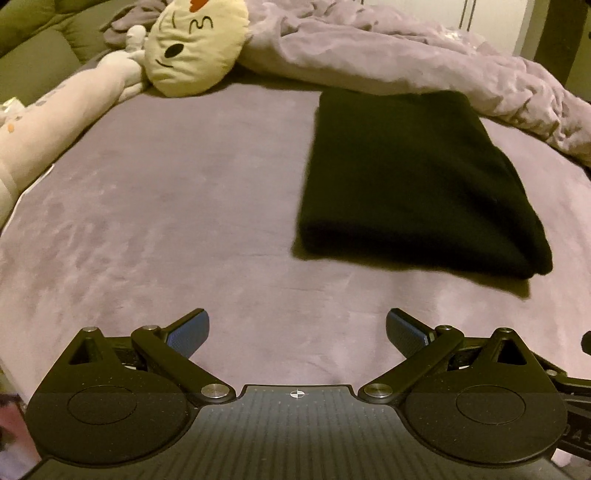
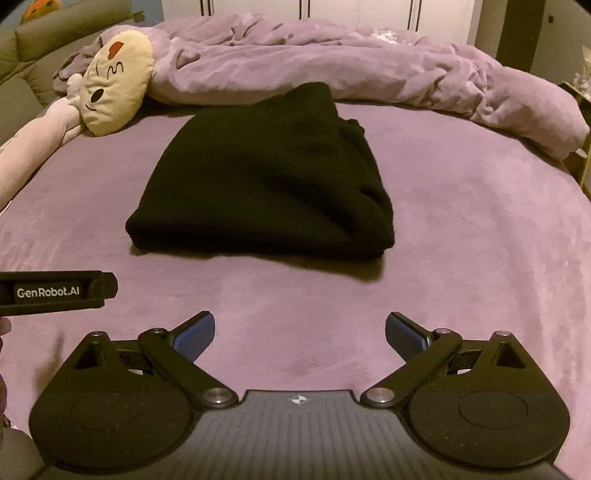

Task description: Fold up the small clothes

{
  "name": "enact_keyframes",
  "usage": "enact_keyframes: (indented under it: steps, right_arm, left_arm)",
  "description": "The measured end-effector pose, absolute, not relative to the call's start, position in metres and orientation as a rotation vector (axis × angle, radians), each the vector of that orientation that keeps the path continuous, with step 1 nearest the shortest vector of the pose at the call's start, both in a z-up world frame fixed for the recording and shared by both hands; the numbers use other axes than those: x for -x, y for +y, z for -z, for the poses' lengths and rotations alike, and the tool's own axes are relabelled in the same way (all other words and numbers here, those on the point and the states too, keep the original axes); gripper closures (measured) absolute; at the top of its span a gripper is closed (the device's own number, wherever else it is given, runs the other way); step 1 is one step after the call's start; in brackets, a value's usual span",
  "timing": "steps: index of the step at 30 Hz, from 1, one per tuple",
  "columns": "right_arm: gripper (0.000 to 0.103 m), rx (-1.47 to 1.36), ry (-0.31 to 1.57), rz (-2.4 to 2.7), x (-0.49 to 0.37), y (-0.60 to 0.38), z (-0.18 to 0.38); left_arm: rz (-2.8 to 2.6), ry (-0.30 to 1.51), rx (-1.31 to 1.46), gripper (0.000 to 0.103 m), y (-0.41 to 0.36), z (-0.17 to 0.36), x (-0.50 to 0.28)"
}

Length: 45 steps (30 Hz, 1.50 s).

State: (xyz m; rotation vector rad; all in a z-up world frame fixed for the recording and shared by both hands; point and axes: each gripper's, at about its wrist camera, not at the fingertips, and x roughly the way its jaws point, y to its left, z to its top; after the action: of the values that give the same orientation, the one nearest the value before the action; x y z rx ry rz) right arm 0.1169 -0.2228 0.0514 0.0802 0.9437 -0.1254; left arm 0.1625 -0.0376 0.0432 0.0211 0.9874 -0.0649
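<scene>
Black knit garment (image 2: 266,177) folded rectangular on plush purple bedsheet (image 2: 461,258)

Dim, warm lighting. Mauve bed sheet (image 2: 461,229) fills the foreground; rumpled duvet (image 2: 332,70) behind it; white wardrobe doors (image 2: 306,9) beyond; olive headboard (image 1: 40,40) at left.

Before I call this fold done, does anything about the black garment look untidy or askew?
Mostly neat: the black garment lies folded flat on the purple bedsheet. Only its far right edge bunches into a small lump. Both claws are open and clear of it.
</scene>
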Motion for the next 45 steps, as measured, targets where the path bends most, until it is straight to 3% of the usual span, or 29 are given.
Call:
enact_keyframes:
  steps: [45]
  right_arm:
    - [0.004, -0.104, 0.929, 0.16, -0.128, -0.238, -0.061]
  left_arm:
    - [0.132, 1.019, -0.118, 0.0, -0.065, -0.05, -0.163]
